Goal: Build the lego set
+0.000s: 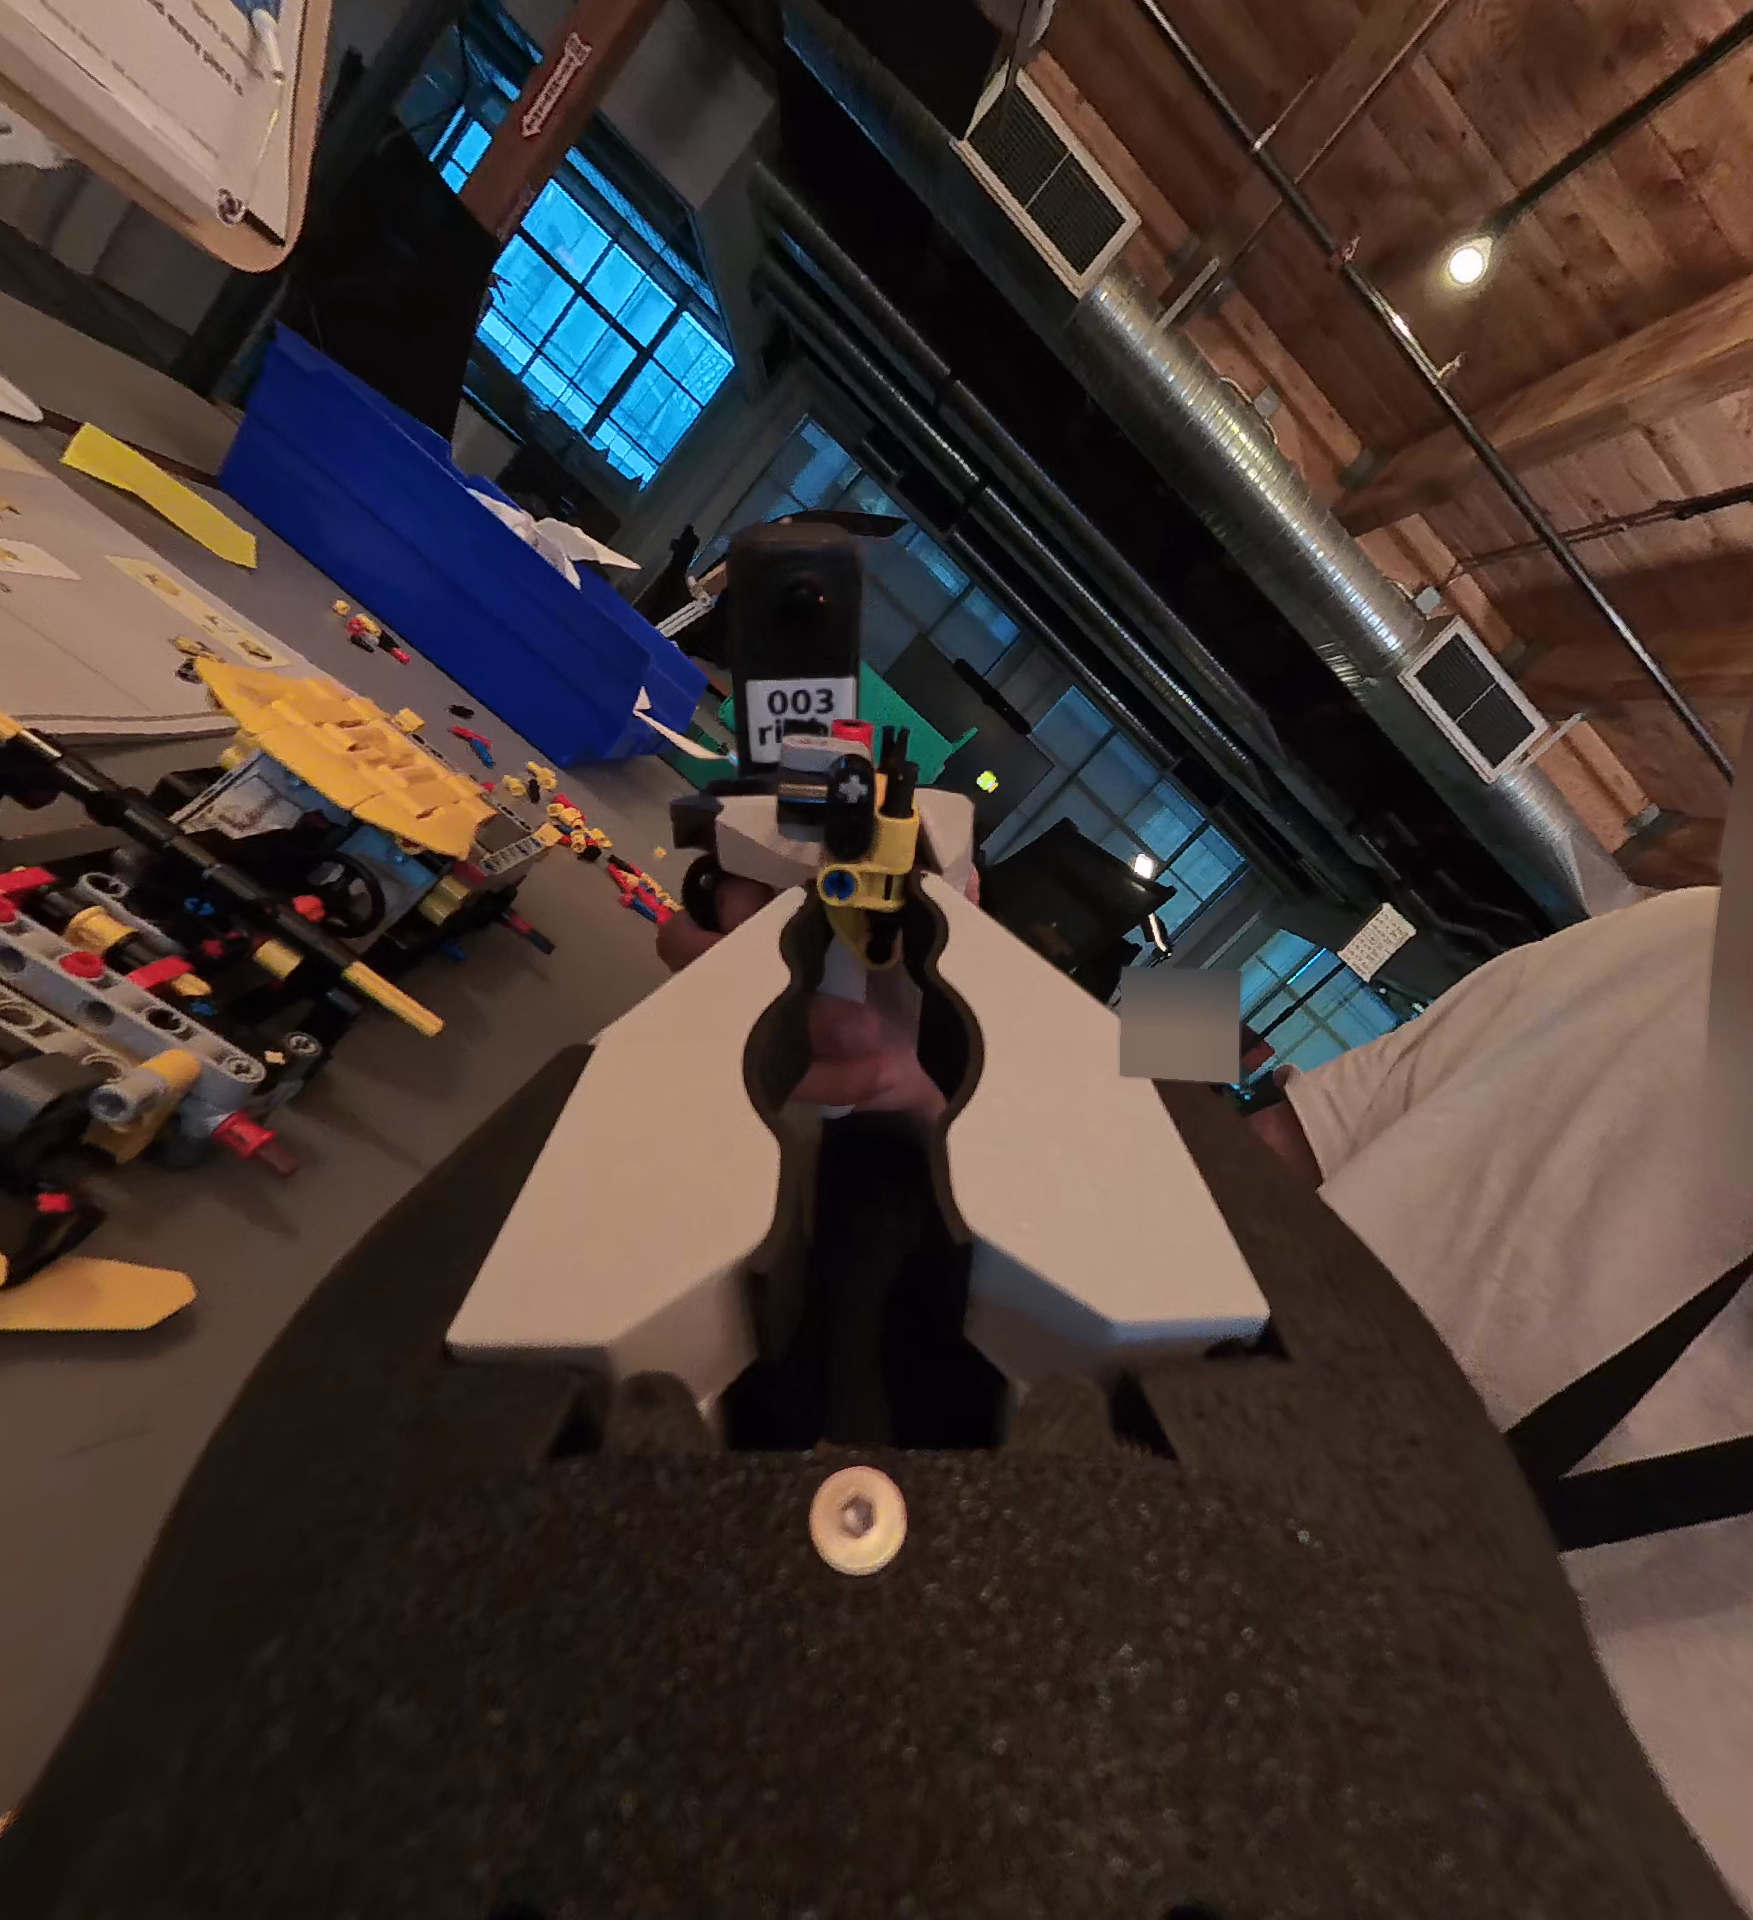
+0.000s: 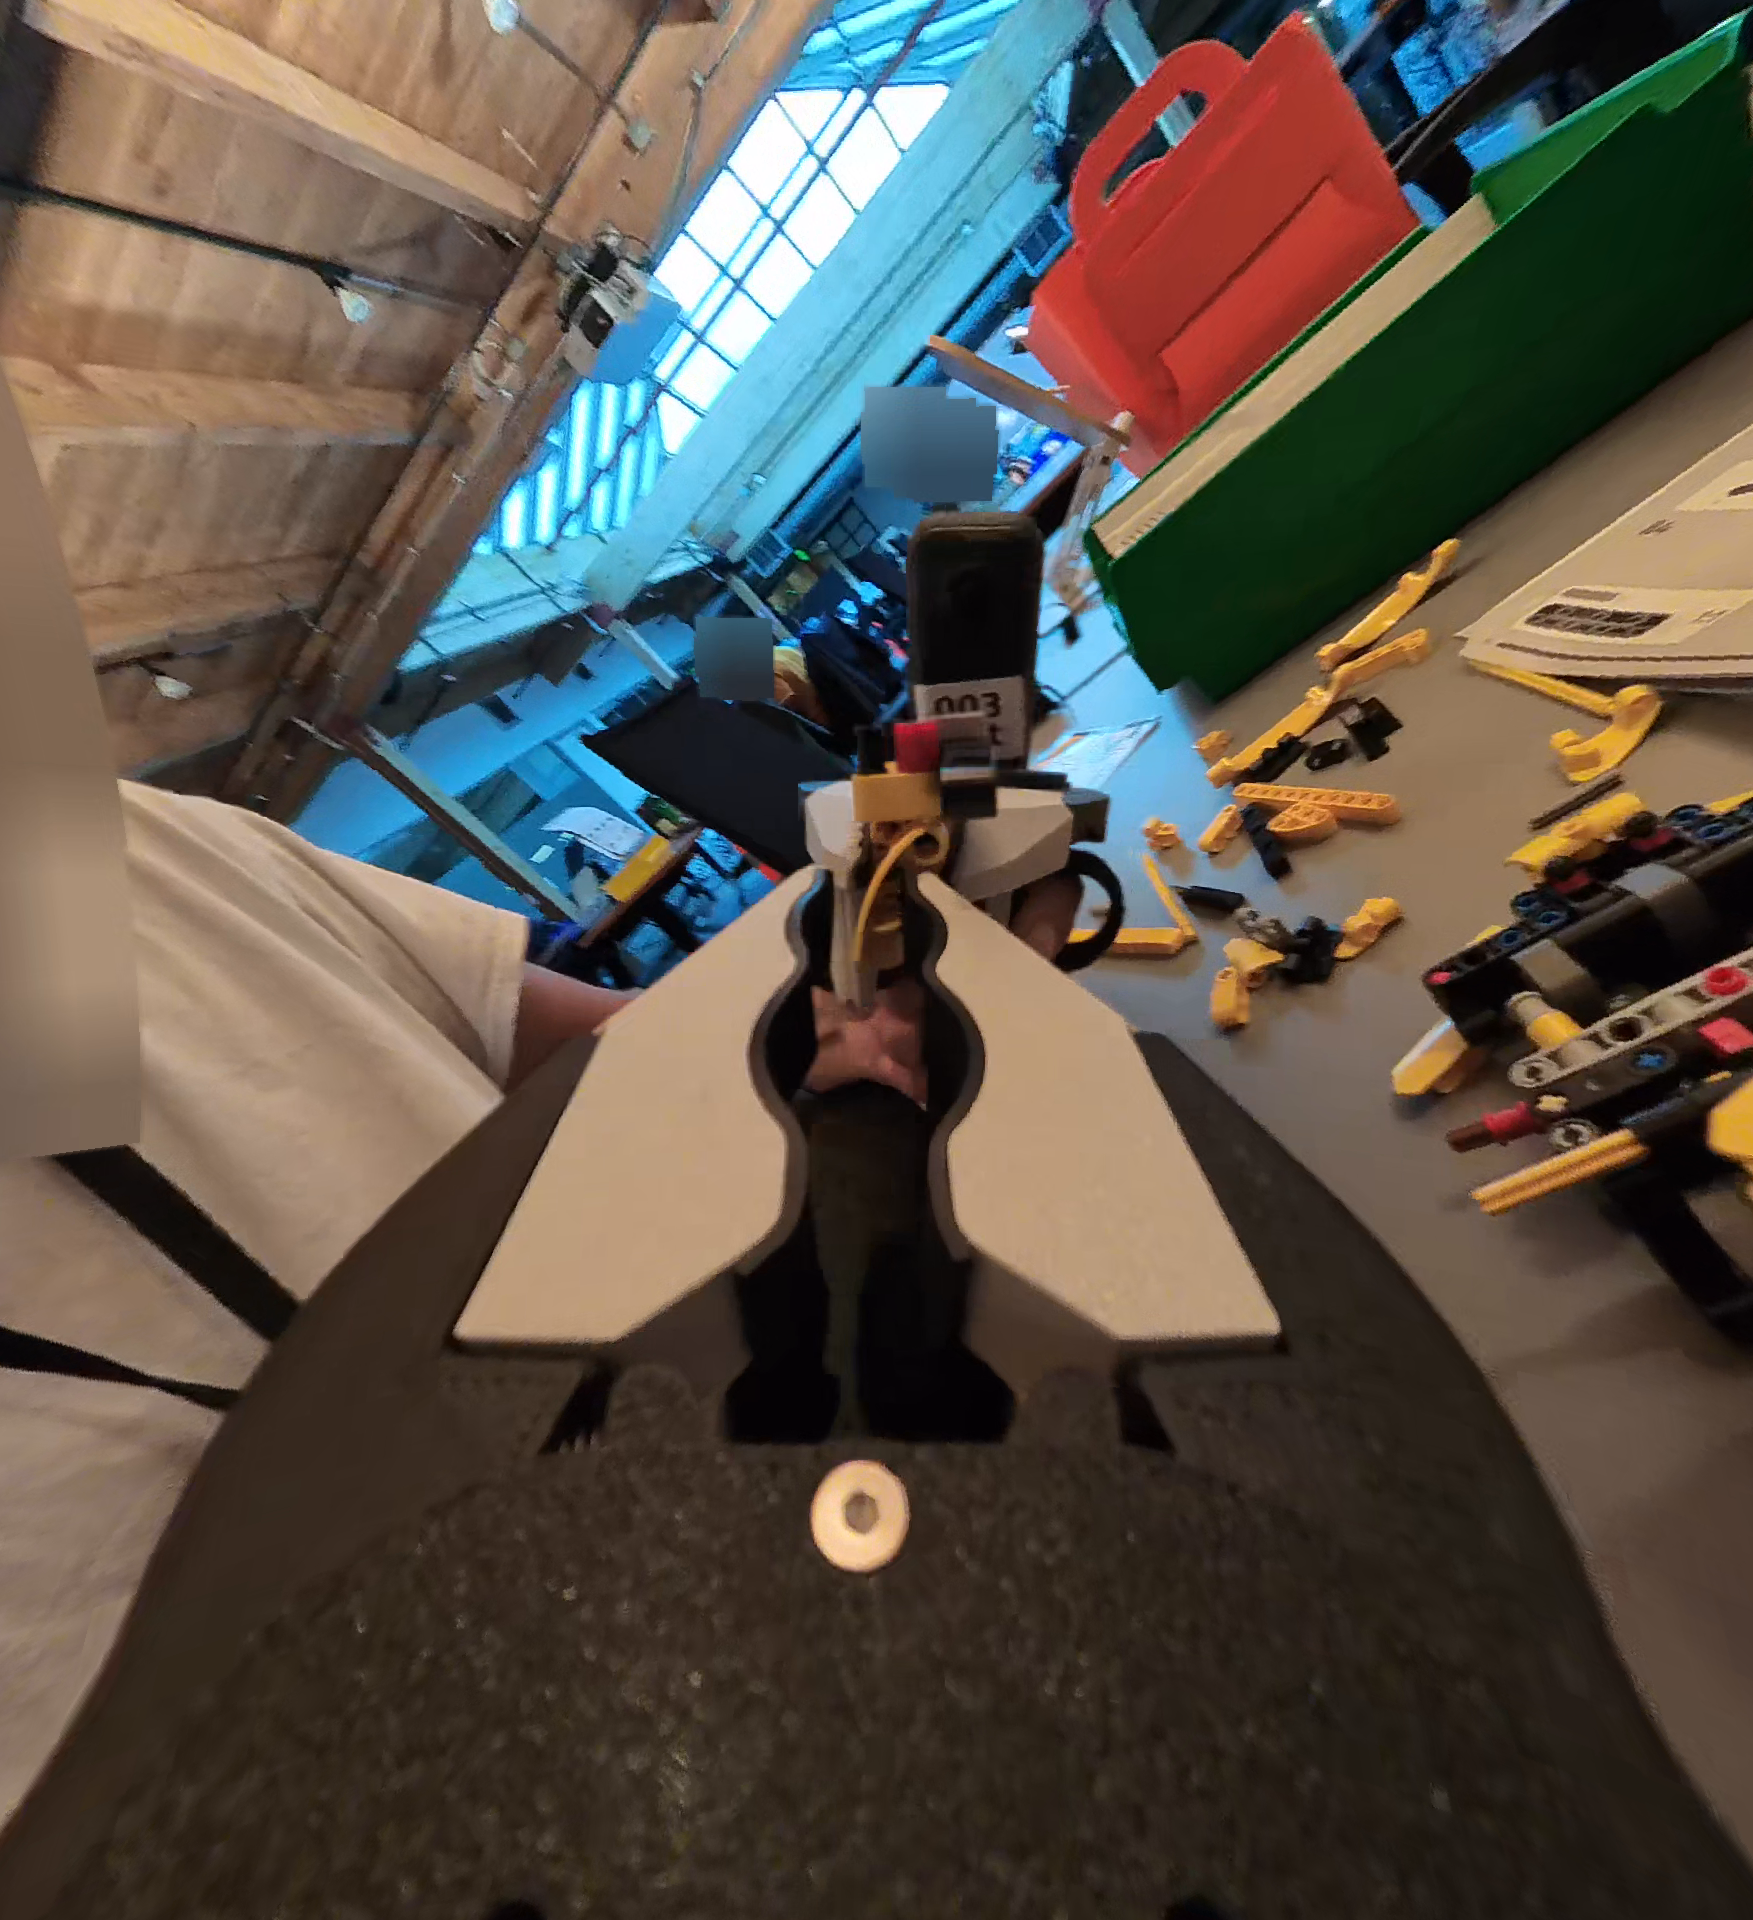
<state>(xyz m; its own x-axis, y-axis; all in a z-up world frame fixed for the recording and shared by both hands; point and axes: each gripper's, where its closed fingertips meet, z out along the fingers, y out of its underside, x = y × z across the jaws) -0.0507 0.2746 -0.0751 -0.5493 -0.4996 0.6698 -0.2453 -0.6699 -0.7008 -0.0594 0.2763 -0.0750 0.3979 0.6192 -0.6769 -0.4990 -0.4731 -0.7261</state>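
My left gripper (image 1: 864, 906) is shut on a small yellow, black and grey lego sub-assembly (image 1: 877, 836), held in the air above the table. My right gripper (image 2: 877, 906) faces it tip to tip and is shut on the other end of the same sub-assembly (image 2: 898, 798), which has a thin yellow hose and a red stud. Each gripper also shows in the other's view, the right one (image 1: 747, 844) and the left one (image 2: 1017, 831). The large yellow and black lego vehicle (image 1: 155, 935) lies on the grey table (image 1: 352, 1226) and also shows in the right wrist view (image 2: 1630, 1018).
A blue bin (image 1: 436, 561) and instruction sheets (image 1: 30, 603) lie behind the vehicle, with small loose pieces (image 1: 581, 821) nearby. A green bin (image 2: 1423, 436), a red bag (image 2: 1225, 239), paper sheets (image 2: 1661, 613) and loose yellow parts (image 2: 1287, 810) lie on the table. A person in a white shirt (image 2: 311, 997) sits close. Left and right tips are no more than a few centimetres apart.
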